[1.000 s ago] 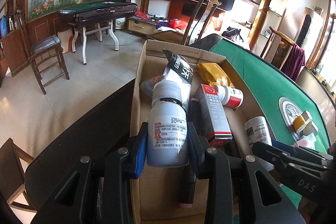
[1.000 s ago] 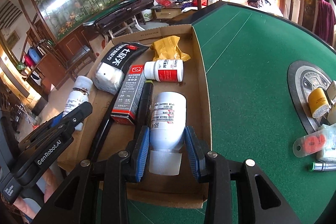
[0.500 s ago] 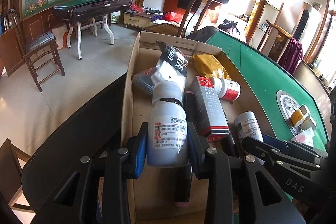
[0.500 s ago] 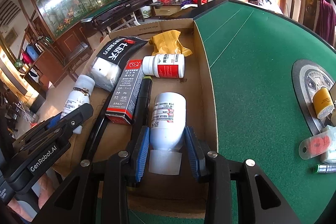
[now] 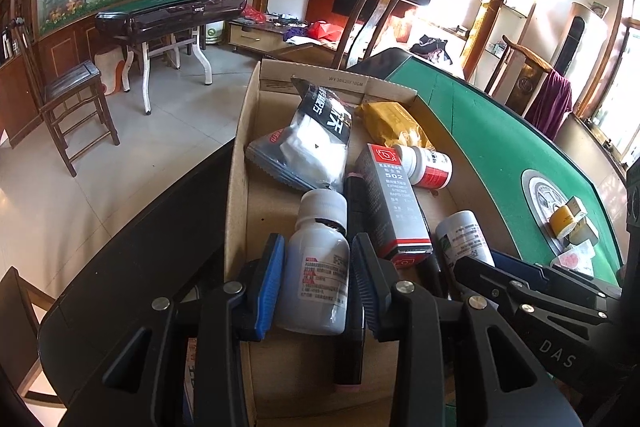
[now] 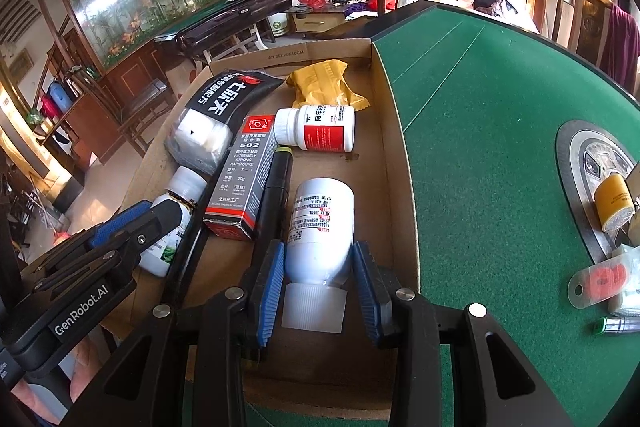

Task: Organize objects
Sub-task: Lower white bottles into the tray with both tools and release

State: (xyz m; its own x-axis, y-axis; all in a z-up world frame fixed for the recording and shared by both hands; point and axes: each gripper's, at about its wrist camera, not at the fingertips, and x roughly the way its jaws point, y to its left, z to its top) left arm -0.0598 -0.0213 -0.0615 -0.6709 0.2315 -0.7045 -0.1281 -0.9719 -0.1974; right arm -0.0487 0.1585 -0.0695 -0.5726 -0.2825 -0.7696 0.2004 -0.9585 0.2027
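A cardboard box (image 5: 236, 187) sits at the left edge of the green table (image 6: 480, 107). My left gripper (image 5: 318, 241) is shut on a grey-white bottle (image 5: 320, 267) with a white cap, low over the box's left side. In the right wrist view this gripper (image 6: 132, 223) and the bottle (image 6: 176, 195) are at the left. My right gripper (image 6: 318, 247) is shut on a white labelled bottle (image 6: 320, 223). That bottle lies on the box floor, cap toward the camera, by the right wall (image 6: 384, 147). The left wrist view shows it (image 5: 460, 235) too.
The box also holds a 502 glue carton (image 6: 244, 179), a black marker (image 6: 276, 187), a small red-labelled bottle (image 6: 320, 129), a yellow packet (image 6: 320, 79) and a black-and-white pouch (image 6: 216, 119). A yellow roll (image 6: 614, 203) and a clear red tag (image 6: 600, 279) lie on the table at right.
The grey-white bottle now sits a little lower between my left pads than before. The right gripper and its bottle have not moved.
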